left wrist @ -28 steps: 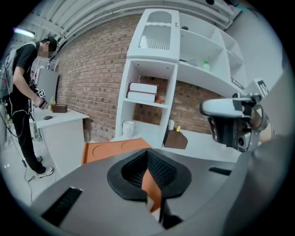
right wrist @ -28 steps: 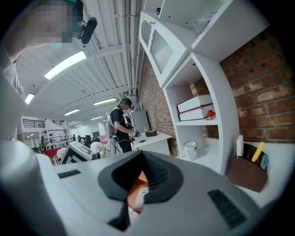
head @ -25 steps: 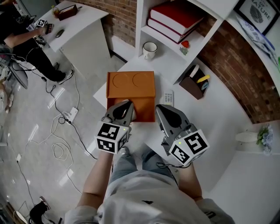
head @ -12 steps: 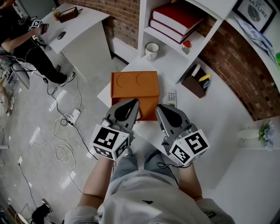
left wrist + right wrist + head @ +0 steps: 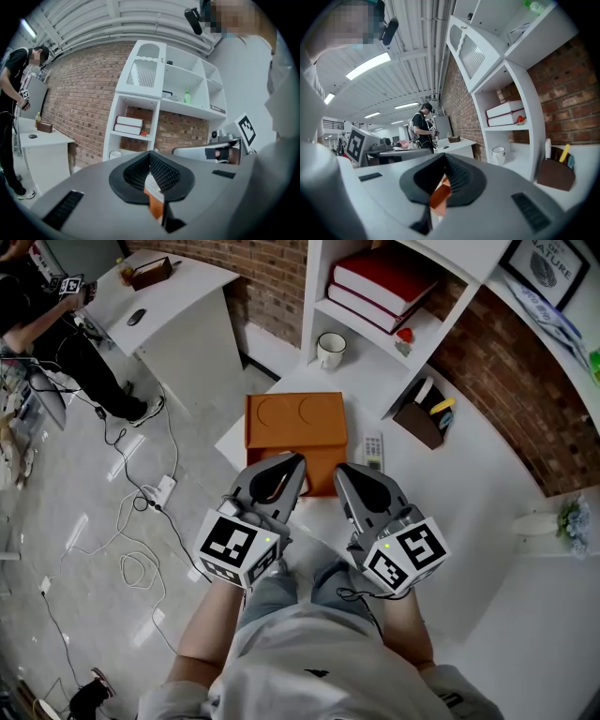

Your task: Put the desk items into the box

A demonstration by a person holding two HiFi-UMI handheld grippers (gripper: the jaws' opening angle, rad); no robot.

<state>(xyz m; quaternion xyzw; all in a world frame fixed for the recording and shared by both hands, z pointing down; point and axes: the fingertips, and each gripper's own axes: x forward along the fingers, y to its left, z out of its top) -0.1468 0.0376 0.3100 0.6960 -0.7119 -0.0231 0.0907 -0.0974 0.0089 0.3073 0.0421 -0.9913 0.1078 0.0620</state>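
Note:
An orange box (image 5: pixel 295 427) with two round marks on its top lies on the white desk (image 5: pixel 450 502). Both grippers hover side by side over its near edge. My left gripper (image 5: pixel 292 463) is shut, with nothing held. My right gripper (image 5: pixel 343 472) is shut too, and empty. In the left gripper view the closed jaws (image 5: pixel 151 157) leave a sliver of the orange box (image 5: pixel 157 208) showing. The right gripper view (image 5: pixel 443 158) shows the same orange box (image 5: pixel 439 197) below its closed jaws. A grey remote control (image 5: pixel 373 451) lies just right of the box.
A brown pen holder (image 5: pixel 419 423) stands right of the remote. A white mug (image 5: pixel 330 350) sits at the foot of the white shelf unit, red books (image 5: pixel 380 282) above it. Cables (image 5: pixel 131 521) trail across the floor at left. A person stands by another desk (image 5: pixel 159 296).
My left gripper has swung a little to the right, closer to the right gripper and the box's near edge. The right gripper has stayed put.

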